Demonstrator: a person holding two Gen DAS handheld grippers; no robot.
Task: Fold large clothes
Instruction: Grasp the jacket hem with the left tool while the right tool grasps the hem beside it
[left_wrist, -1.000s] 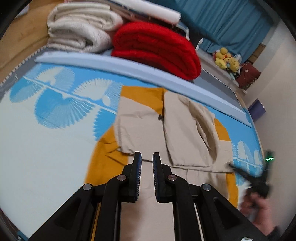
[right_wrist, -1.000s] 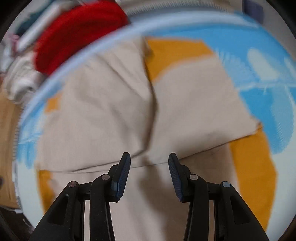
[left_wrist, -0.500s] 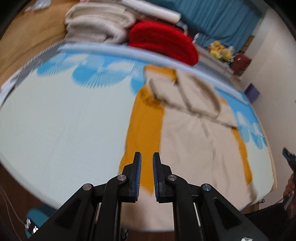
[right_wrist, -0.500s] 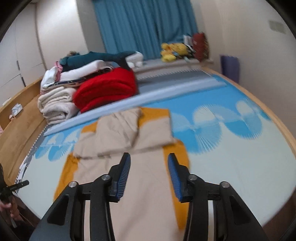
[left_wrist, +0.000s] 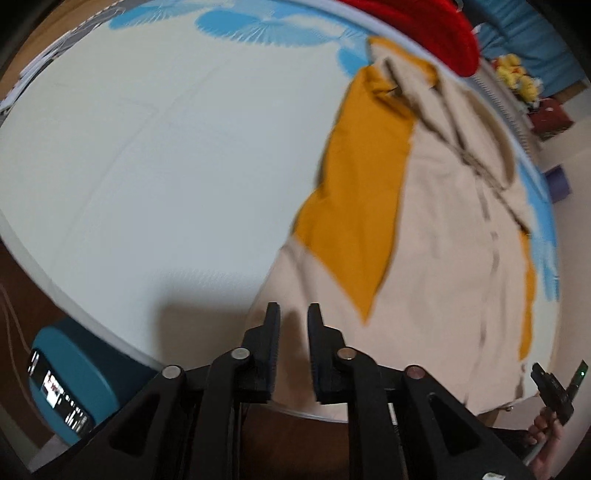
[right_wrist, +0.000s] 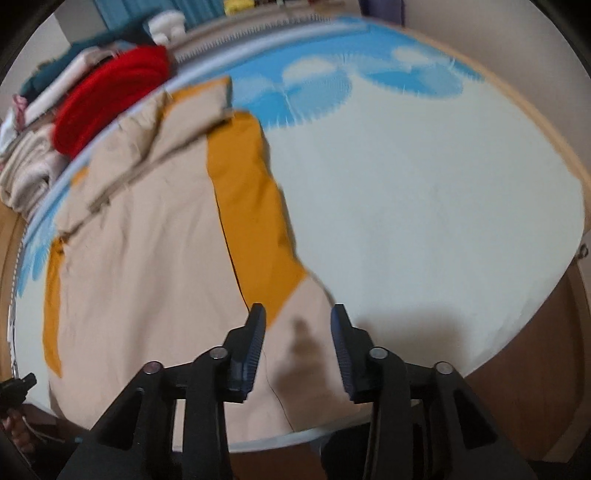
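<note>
Under right claw (gaping): garment hem.

Soft even indoor light, heavy motion blur, fisheye-bent edges, dark vignetted corners

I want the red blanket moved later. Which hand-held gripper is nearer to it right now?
Hard to call. Both the left hand-held gripper and the right hand-held gripper hang over the near hem of the beige garment, with the red blanket across the bed.
</note>
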